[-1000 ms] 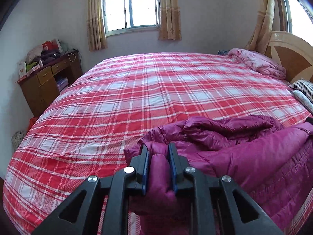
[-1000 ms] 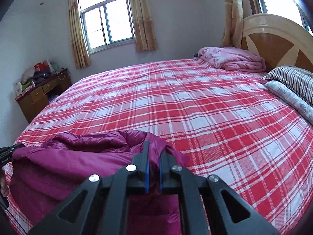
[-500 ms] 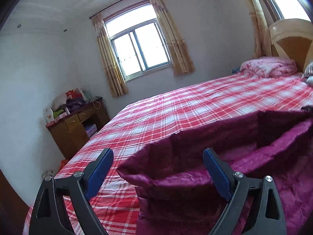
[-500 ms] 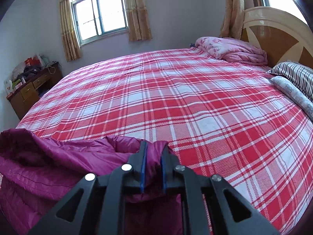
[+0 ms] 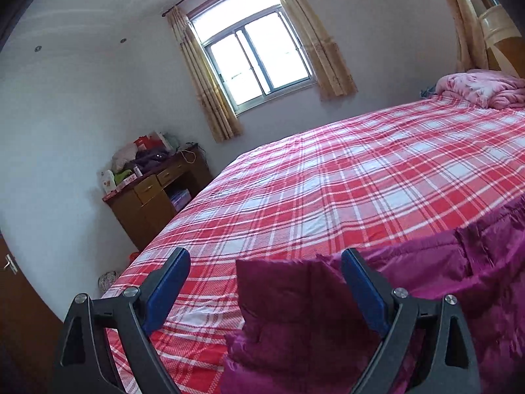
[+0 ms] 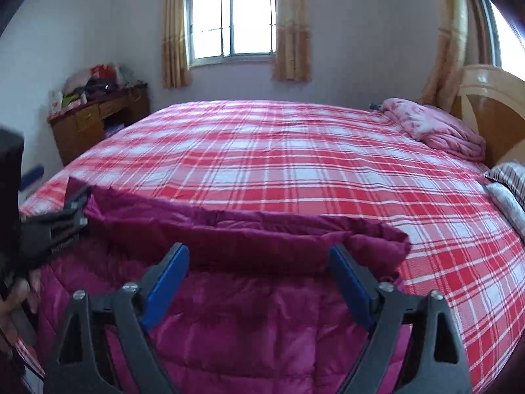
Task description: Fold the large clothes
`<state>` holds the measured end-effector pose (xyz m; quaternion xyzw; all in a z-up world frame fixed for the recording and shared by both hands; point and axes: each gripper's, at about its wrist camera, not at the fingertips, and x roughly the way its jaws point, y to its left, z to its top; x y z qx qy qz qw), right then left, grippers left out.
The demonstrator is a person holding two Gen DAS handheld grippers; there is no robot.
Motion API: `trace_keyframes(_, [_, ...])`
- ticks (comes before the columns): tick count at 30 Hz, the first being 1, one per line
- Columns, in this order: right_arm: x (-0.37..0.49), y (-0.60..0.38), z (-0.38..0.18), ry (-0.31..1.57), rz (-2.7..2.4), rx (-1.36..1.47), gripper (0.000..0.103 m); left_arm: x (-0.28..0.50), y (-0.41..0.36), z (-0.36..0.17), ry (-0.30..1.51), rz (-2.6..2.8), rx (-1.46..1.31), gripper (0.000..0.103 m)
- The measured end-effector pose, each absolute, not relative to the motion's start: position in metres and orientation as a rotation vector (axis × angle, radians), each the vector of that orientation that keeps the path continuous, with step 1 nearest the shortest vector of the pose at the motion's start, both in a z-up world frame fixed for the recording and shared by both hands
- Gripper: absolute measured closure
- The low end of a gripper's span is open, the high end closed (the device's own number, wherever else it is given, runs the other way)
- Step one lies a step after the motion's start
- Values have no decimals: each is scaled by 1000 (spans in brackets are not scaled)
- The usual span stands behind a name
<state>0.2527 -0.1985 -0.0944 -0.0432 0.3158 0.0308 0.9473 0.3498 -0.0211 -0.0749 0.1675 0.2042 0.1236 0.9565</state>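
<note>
A magenta quilted jacket lies at the near edge of the red plaid bed. My left gripper stands open above the jacket's left corner, its blue pads clear of the cloth. In the right wrist view the jacket has its far edge folded over in a long band. My right gripper hovers over that fold with its jaws opening, and the cloth lies below them, not pressed. The left gripper and the hand holding it show at the jacket's left end.
A folded pink quilt lies by the wooden headboard, with pillows at the right edge. A cluttered wooden cabinet stands left of the bed under the curtained window. Bare plaid sheet stretches beyond the jacket.
Both grippers were shut on jacket fabric and have let go, the left first, then the right. The left view has swung left. The jacket's folded edge now rests on the bed.
</note>
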Motion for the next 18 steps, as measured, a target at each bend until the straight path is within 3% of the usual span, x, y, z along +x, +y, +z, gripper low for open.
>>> trace_keyframes(4, [286,-200,-124,765,26,-111,32,340,-3,-46,367,275,289,10])
trace_keyframes(6, [300,-215,-133,805,-9,-77,32,328,2,-43,366,251,266,9])
trace_keyframes(12, [319,-228,-138,822,-76,-49,32,321,-40,-78,427,115,358,9])
trace_keyframes(18, [319,-229,-145,816,-90,-57,30,362,-56,-117,556,146,388,9])
